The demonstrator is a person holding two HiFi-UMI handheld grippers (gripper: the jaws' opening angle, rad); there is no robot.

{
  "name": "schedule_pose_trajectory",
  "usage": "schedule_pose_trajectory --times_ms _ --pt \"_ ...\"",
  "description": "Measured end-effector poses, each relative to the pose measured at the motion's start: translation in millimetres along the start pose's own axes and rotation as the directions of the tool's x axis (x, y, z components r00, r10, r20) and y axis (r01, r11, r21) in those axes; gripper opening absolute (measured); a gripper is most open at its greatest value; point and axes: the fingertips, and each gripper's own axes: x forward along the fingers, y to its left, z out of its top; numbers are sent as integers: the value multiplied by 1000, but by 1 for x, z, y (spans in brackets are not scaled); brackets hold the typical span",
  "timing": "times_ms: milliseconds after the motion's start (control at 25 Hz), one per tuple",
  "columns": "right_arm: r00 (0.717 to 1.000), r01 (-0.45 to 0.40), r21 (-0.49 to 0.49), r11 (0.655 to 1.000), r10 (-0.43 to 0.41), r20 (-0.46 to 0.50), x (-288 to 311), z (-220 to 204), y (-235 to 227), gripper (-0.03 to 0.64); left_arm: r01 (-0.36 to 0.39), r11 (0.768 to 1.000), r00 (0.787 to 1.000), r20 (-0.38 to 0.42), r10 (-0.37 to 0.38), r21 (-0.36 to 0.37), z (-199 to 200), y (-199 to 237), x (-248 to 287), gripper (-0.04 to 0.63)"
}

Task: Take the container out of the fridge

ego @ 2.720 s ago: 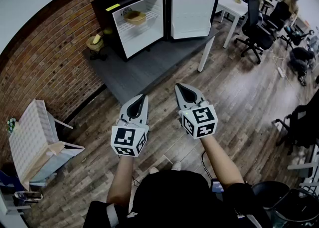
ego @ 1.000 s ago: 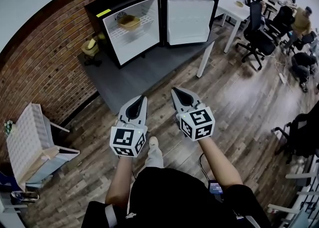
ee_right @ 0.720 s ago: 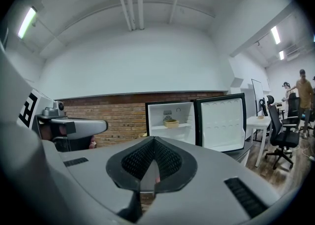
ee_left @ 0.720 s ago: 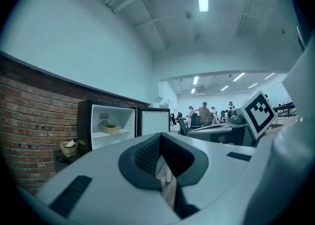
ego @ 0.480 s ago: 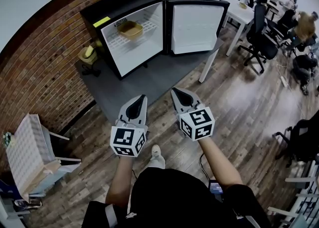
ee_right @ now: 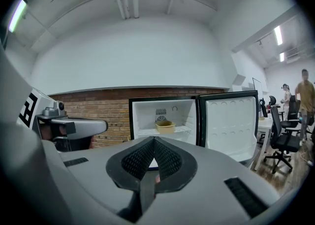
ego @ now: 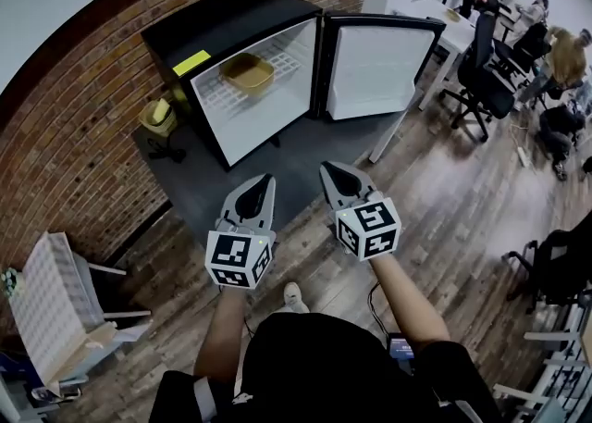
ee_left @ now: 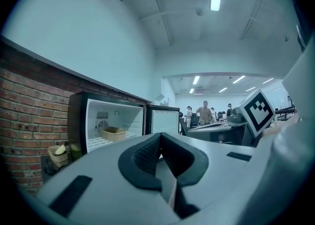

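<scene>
A small black fridge stands on a dark grey table against the brick wall, its door swung wide to the right. On its white wire shelf sits a tan container, also seen as the tan container and the tan container in the gripper views. My left gripper and right gripper hover side by side near the table's front edge, well short of the fridge. Both are shut with nothing between the jaws.
A stack of tan bowls sits on the table left of the fridge. A white rack stands on the floor at the left. Office chairs, a white desk and people fill the right side.
The fridge and table have grown larger and come nearer in the head view as I walk toward them. Both grippers stay shut and level in front of me.
</scene>
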Motion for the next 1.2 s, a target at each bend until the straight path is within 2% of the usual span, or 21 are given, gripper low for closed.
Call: schedule_pose_trajectory --times_ms 520,960,1200 --pt "999 10 -18 1000 -11 -34 91 4 -2 40 20 1000 1000 -8 -20 -18 -8 86 44 14" --pt "998 4 -39 999 -6 -57 118 6 -13 40 45 999 999 -27 -46 -24 -14 101 74 14" --pt "999 -4 -19 1000 3 -39 137 9 -35 40 45 999 998 -35 -45 0 -15 104 98 14"
